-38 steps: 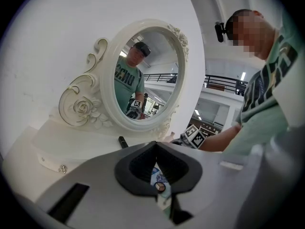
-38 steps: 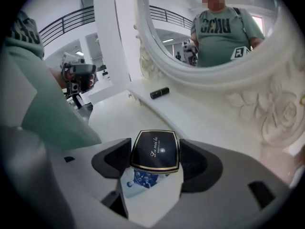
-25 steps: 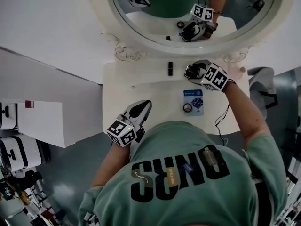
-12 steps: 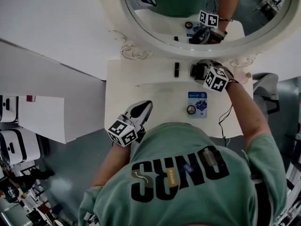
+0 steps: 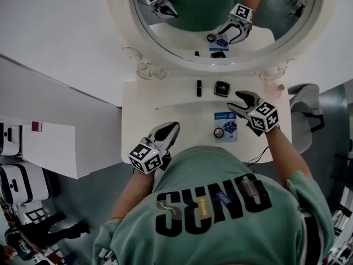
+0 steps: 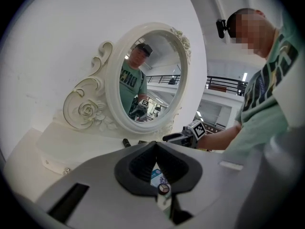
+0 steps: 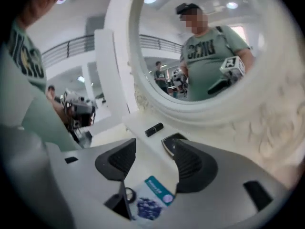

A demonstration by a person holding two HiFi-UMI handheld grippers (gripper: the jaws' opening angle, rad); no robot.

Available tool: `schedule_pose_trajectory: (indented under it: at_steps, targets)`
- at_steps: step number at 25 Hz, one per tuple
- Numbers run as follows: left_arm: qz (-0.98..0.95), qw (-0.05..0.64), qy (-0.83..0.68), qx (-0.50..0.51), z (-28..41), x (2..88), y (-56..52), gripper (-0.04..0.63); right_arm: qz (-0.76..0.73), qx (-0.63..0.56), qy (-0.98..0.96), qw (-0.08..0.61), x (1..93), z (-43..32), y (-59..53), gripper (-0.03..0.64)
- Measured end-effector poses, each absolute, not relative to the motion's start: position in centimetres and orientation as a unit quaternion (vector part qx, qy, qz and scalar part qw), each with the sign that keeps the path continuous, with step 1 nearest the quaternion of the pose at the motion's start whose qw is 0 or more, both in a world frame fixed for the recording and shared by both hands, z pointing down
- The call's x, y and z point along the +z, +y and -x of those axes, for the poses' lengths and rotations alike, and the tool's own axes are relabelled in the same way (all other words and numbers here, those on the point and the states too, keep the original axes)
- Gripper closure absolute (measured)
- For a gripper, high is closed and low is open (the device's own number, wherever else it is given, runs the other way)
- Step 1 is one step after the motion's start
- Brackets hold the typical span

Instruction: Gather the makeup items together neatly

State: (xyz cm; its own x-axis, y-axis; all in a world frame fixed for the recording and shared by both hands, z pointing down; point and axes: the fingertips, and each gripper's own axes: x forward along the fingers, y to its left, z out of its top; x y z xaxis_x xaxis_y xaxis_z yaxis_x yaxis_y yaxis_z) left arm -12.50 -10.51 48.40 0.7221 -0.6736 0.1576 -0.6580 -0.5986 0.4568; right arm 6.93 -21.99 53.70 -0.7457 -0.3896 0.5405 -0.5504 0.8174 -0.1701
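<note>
Drew right tongs [image 5: 238, 104] back toward 5 o'clock off black compact [image 5: 222, 88], released, just narrowing on nothing; left tongs [image 5: 168, 130] clenched empty. Blue sachet [image 5: 227, 123] likely light, limp: pinch an edge.

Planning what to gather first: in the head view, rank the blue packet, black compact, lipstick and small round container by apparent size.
1. blue packet
2. black compact
3. lipstick and small round container: too alike to rank.

— What moved?
— The right gripper [image 5: 233, 100] has pulled back from the black compact [image 5: 222, 88], which now lies free on the vanity shelf [image 5: 165, 90].
— Its jaws?
— Just been closing, still apart, gripping nothing.
</note>
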Motion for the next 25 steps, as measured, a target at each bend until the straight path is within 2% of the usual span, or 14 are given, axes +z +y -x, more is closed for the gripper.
schedule_pose_trajectory:
  at_steps: [3, 6, 14, 19, 20, 23, 25]
  targets:
    - [-0.9, 0.252, -0.356, -0.006, 10.8, 48.8, -10.5, 0.586, -0.295, 0.276, -0.899, 0.171, 55.2, -9.3, -18.8, 0.434]
    - [-0.908, 0.249, -0.336, 0.012, 8.6, 49.3, -10.8, 0.586, -0.318, 0.311, -0.883, 0.148, 56.6, -11.3, -16.3, 0.607]
    - [-0.931, 0.223, -0.273, 0.094, 1.4, 52.5, -11.2, 0.586, -0.349, 0.266, -0.891, 0.118, 53.3, -15.7, -15.3, 0.621]
    - [-0.937, 0.168, -0.199, 0.233, -3.5, 58.6, -9.9, 0.583, -0.353, 0.266, -0.89, 0.111, 52.6, -17.8, -14.2, 0.621]
    - [-0.935, 0.159, -0.183, 0.258, -4.4, 60.0, -9.5, 0.559, -0.353, 0.267, -0.889, 0.114, 52.7, -18.2, -13.7, 0.621]
    - [-0.922, 0.157, -0.141, 0.324, -6.5, 64.6, -8.4, 0.393, -0.356, 0.271, -0.886, 0.124, 53.4, -19.7, -12.4, 0.621]
    - [-0.912, 0.158, -0.128, 0.357, -7.3, 67.4, -7.9, 0.336, -0.362, 0.274, -0.882, 0.127, 53.8, -20.9, -11.8, 0.621]
